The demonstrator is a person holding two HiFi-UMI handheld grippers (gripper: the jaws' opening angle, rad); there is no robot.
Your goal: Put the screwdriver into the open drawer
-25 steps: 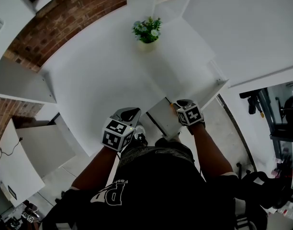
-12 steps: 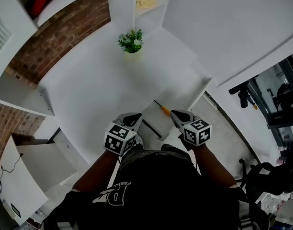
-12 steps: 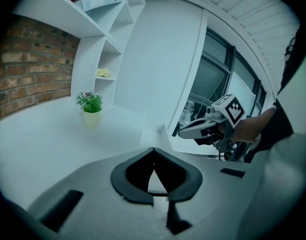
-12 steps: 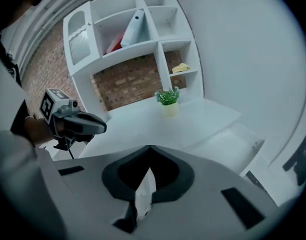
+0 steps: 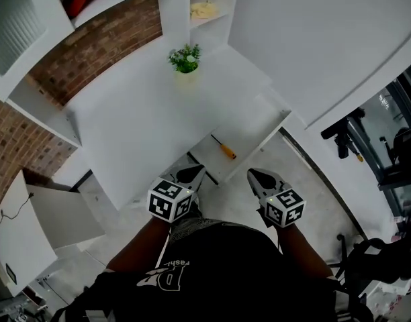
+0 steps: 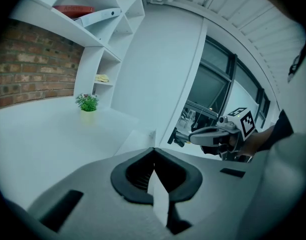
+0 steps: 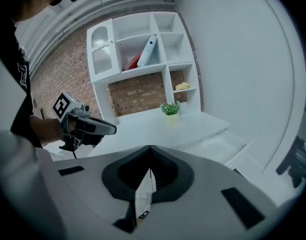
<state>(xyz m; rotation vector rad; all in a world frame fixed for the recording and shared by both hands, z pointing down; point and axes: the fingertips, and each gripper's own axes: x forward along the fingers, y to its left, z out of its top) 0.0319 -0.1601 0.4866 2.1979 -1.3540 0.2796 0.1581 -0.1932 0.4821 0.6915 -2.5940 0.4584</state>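
Observation:
The screwdriver point(image 5: 224, 147), thin-shafted with an orange handle, lies loose inside the open white drawer point(image 5: 254, 127) at the desk's right end. Both grippers hang in front of the drawer, apart from it, with nothing in them. My left gripper point(image 5: 195, 172) is shut, its jaws pressed together point(image 6: 154, 156). My right gripper point(image 5: 253, 174) is shut too point(image 7: 149, 174). Each gripper shows in the other's view: the right gripper point(image 6: 209, 135) and the left gripper point(image 7: 96, 128). The drawer also shows as a pale box point(image 7: 219, 145) past the right gripper's jaws.
A small potted plant point(image 5: 185, 59) stands at the back of the white desk point(image 5: 135, 116). Wall shelves point(image 7: 143, 49) hang on a brick wall behind it. A low white cabinet point(image 5: 54, 217) stands at the left, and black equipment point(image 5: 346, 139) at the right.
The right gripper was at the drawer with the screwdriver's orange handle at its tip; the screwdriver now lies free in the drawer. Both grippers have drawn back towards me.

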